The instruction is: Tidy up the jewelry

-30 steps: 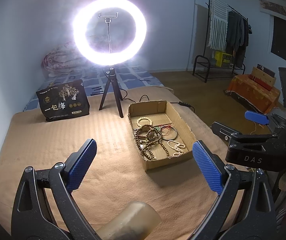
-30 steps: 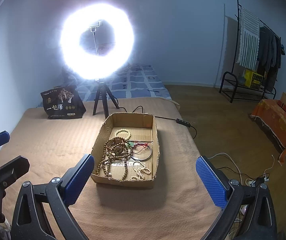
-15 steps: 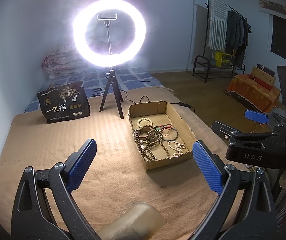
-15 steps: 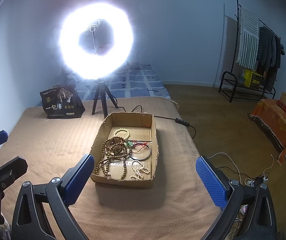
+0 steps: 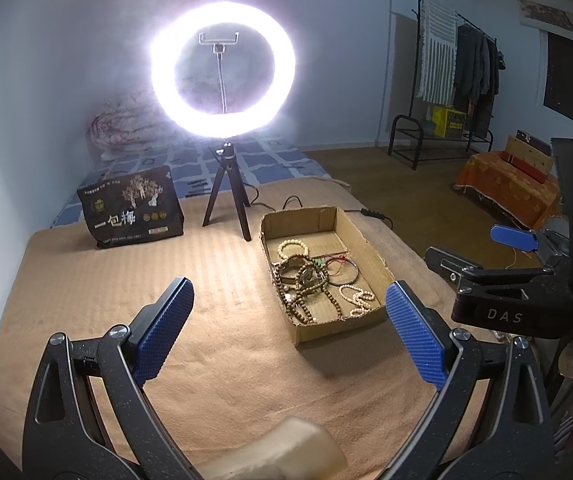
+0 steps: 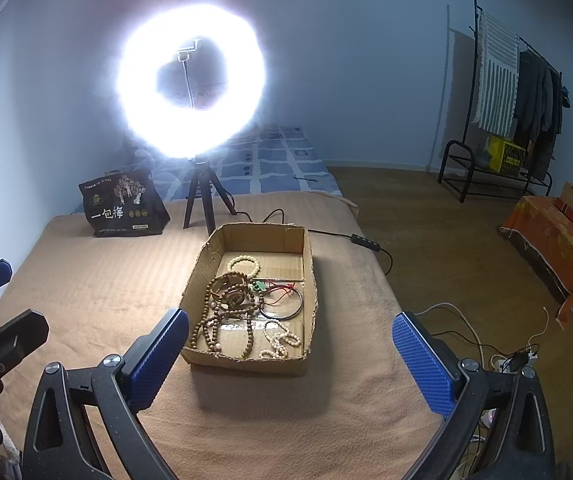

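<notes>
Here: left gripper (image 5: 289,332) spread, ribbed blue pads | right gripper (image 6: 290,354) spread | cardboard box (image 6: 309,258) holding round beaded bracelets (image 6: 228,304)

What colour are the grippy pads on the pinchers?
Blue, with a bumpy texture, on black arms. The right gripper pads show it best, in the right wrist view.

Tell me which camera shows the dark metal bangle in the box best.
The right wrist view: the bangle lies near centre, its whole ring visible inside the cardboard box. The left wrist view shows the same bangle smaller and more slanted.
</notes>
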The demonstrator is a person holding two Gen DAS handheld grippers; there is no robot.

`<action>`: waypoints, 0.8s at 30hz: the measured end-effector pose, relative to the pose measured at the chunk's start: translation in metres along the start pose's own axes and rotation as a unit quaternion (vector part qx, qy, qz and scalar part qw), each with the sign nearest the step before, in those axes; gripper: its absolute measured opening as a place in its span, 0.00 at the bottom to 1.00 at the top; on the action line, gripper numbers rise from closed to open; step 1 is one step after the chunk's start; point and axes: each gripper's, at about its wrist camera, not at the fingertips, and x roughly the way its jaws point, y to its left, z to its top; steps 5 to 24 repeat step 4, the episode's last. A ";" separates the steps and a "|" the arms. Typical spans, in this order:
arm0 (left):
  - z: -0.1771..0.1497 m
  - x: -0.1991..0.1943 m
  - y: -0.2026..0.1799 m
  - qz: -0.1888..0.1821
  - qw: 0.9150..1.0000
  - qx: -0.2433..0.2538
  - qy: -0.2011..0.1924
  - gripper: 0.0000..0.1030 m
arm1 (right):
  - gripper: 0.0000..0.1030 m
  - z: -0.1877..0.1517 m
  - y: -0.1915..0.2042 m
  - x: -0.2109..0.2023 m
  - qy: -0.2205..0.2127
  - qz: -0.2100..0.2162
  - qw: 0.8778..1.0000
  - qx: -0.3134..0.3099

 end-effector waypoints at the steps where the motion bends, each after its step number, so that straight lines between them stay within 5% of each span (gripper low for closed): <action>1: 0.000 -0.001 0.000 0.002 1.000 0.002 -0.005 0.96 | 1.00 0.000 0.000 0.000 0.000 0.000 1.000 0.000; 24: 0.001 -0.004 -0.001 0.004 1.000 0.007 -0.010 0.96 | 1.00 0.000 0.000 0.000 0.000 0.000 1.000 0.001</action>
